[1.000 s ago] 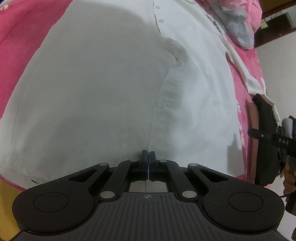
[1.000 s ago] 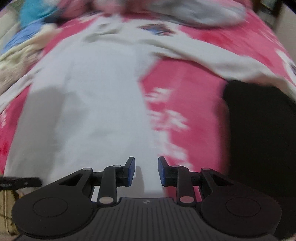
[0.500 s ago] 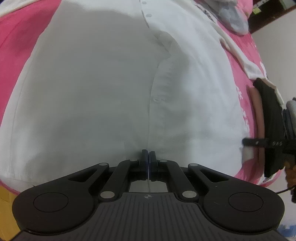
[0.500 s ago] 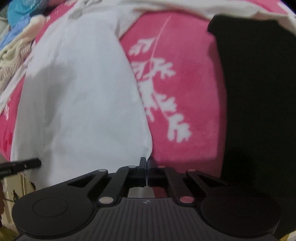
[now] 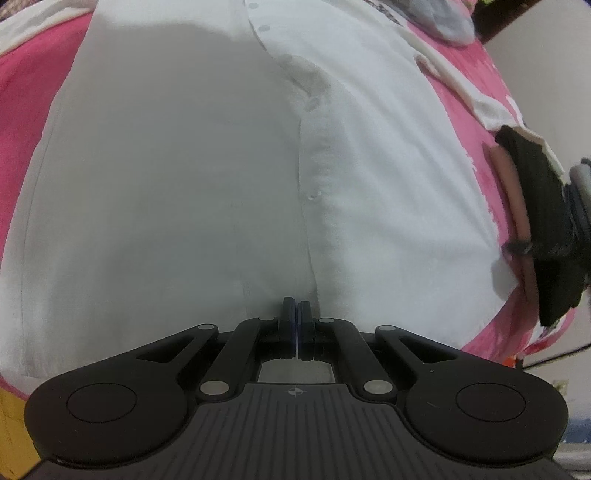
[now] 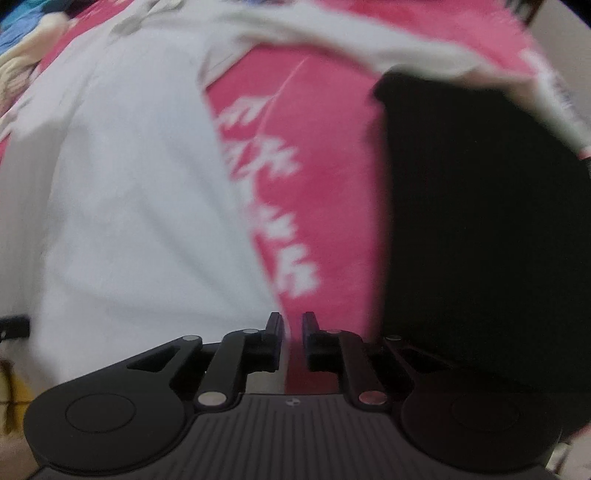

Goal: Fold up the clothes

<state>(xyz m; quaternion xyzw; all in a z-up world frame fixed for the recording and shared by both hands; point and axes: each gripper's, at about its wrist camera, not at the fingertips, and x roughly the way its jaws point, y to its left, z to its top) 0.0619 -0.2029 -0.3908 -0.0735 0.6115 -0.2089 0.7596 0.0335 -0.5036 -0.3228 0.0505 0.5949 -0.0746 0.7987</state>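
A white button-up shirt [image 5: 184,177] lies spread flat on a pink blanket [image 6: 325,155]. My left gripper [image 5: 296,310] points down at the lower hem, just left of the button placket [image 5: 314,166], and is shut with the cloth pinched at its tips. My right gripper [image 6: 291,321] hovers over the shirt's bottom right corner [image 6: 255,280] in a blurred view. Its jaws are opening to a narrow gap; only pink blanket shows between them, and the shirt's edge ends at the left finger. In the left wrist view one black finger [image 5: 519,246] of the right gripper reaches in by that corner.
A folded black garment [image 6: 480,240] lies right of the shirt on the blanket. The shirt's sleeve [image 6: 332,44] stretches across the far side. A grey garment [image 5: 443,22] and blue and cream clothes [image 6: 14,48] are piled at the back. A white wall [image 5: 546,74] stands to the right.
The right gripper closed at the shirt's corner half a second ago and has now parted slightly. The left gripper stayed shut at the hem while its view rolled.
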